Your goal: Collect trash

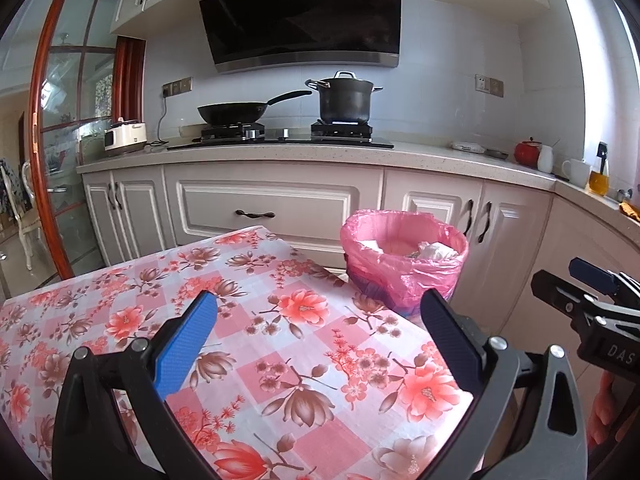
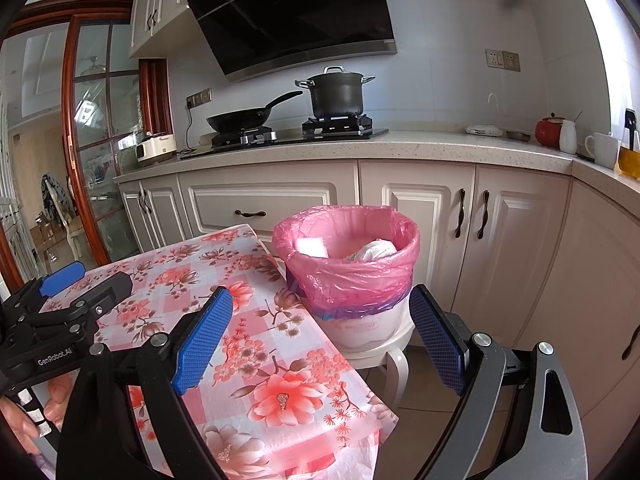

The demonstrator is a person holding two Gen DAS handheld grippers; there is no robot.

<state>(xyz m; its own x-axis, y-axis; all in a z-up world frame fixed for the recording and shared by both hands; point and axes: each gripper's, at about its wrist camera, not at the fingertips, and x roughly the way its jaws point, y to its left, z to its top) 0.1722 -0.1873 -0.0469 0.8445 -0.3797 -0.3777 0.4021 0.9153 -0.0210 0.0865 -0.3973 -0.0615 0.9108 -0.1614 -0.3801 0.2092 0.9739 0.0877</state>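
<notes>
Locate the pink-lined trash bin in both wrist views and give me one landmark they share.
Left wrist view: the trash bin sits right of centre, past the table's far right corner, just above the left gripper's right finger.
Right wrist view: the trash bin sits at centre, on a white stool beside the table edge.
Shared landmark: the lidded pot on the stove, above the bin.

Wok [image 1: 234, 113], pot [image 1: 345, 98] on stove [image 1: 280, 138]

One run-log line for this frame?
left gripper: open, empty | right gripper: open, empty | bin: holds trash | tablecloth: bare
</notes>
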